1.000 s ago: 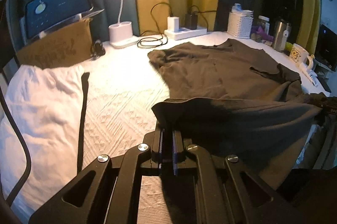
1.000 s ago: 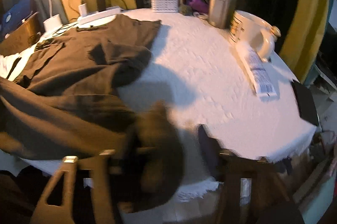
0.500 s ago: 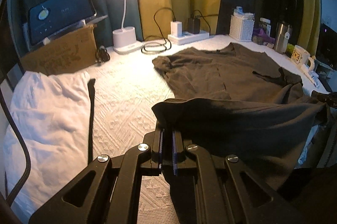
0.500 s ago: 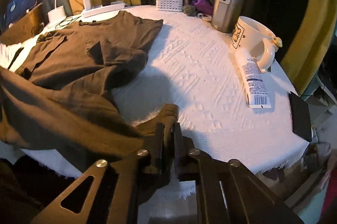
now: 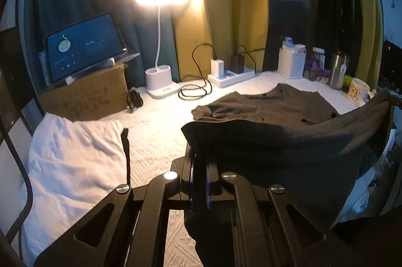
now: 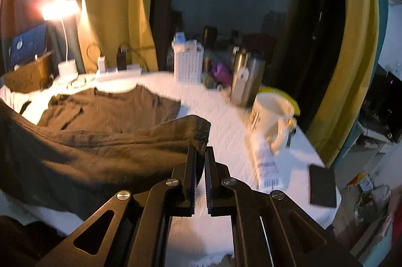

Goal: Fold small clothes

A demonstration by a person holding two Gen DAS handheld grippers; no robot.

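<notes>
A dim room with yellow curtains, and a table (image 5: 160, 121) under a white textured cloth, lit from the far side by a desk lamp (image 5: 160, 45). I've got the brown T-shirt (image 5: 271, 108) spread collar-far on the table, its near hem lifted off the cloth. My left gripper (image 5: 199, 161) has its jaws clamped on the hem's left corner; my right gripper (image 6: 200, 153) has its jaws shut on the right corner, though only a small tip of fabric sits between them. That shallow bite worries me: I reckon any tug between the hands could pull the corner free and drop the fold. To the right, a white mug (image 6: 271, 118), a tube (image 6: 266, 156) and a steel flask (image 6: 247, 83) stand near the shirt's edge; a wide swing could drag fabric into them. The hem also sags between my hands, so it may land creased.
</notes>
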